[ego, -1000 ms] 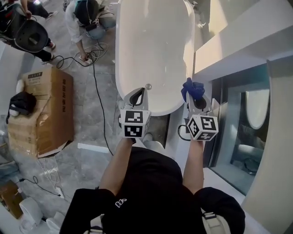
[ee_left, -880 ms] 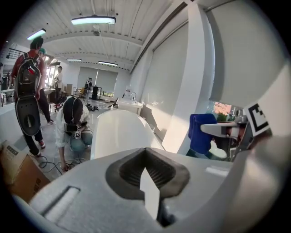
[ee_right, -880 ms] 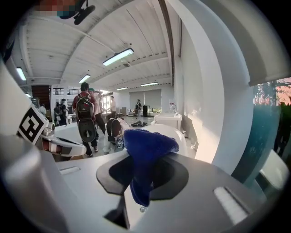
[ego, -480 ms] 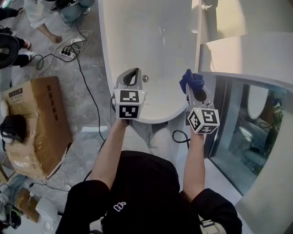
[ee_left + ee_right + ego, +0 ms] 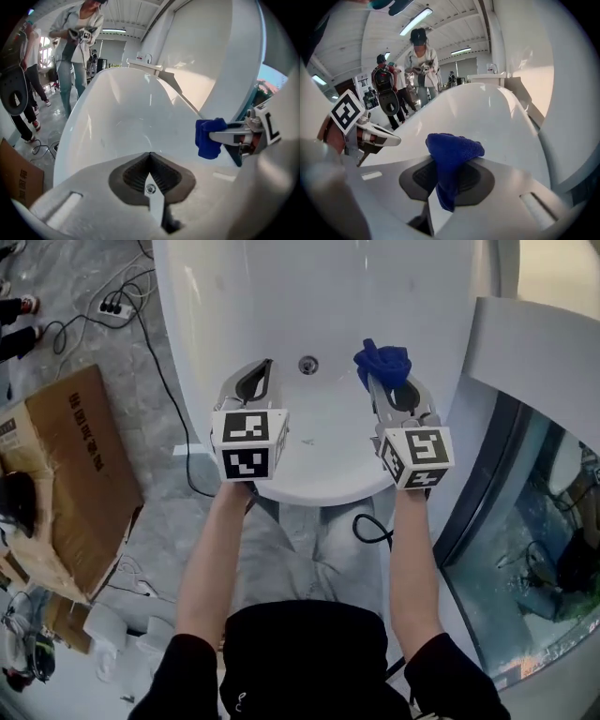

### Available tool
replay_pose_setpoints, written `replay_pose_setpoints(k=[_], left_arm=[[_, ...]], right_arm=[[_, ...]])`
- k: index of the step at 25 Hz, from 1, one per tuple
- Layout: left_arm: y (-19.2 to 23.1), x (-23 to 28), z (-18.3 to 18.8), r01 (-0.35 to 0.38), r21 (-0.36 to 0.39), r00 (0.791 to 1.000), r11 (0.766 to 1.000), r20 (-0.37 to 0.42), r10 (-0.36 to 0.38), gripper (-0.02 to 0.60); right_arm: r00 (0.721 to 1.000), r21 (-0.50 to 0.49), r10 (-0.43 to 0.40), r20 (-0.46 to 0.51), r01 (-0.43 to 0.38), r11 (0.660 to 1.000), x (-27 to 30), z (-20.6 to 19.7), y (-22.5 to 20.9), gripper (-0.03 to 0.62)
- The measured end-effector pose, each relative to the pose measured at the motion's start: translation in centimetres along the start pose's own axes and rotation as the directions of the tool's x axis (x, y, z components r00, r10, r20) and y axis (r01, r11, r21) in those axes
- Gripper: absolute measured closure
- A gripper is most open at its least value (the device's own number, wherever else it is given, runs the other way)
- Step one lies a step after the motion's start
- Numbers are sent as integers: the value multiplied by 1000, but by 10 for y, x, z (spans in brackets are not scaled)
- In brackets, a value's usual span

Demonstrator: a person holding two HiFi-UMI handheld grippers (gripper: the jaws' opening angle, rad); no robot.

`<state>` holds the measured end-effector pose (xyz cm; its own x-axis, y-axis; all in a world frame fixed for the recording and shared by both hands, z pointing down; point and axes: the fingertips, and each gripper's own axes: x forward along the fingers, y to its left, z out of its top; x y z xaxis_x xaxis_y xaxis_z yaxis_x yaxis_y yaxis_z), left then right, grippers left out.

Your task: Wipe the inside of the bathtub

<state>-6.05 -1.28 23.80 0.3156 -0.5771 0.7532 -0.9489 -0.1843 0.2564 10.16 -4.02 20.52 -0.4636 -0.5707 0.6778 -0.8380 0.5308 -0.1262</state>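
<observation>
Right tongs clamp the blue cloth over the bathtub, left tongs pressed together, empty; wiping looks not yet begun

Blue cloth, white bathtub, brown cardboard box, grey marbled floor.

Bathtub: white, oval, glossy, open side up. Round metal drain sits in its floor, close to the near end. Cloth: small, dark blue, bunched up, pinched betw. the jaws of the right gripper, over the tub's near end, just right of the drain. Contact w/ tub surface is not clear.
</observation>
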Motion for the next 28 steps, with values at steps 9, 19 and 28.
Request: replay_pose_setpoints(k=[9, 19, 28], left_arm=[[41, 77, -67, -52, -2, 996, 999, -76, 52, 579], [60, 148, -102, -29, 0, 988, 1000, -154, 29, 579], [65, 191, -138, 5, -6, 973, 1000, -230, -7, 578]], right_arm=[[983, -41, 121, -138, -128, 991, 105, -92, -6, 517], [942, -56, 225, -251, -246, 968, 190, -169, 18, 517], [872, -73, 309, -379, -361, 930, 237, -237, 42, 517]])
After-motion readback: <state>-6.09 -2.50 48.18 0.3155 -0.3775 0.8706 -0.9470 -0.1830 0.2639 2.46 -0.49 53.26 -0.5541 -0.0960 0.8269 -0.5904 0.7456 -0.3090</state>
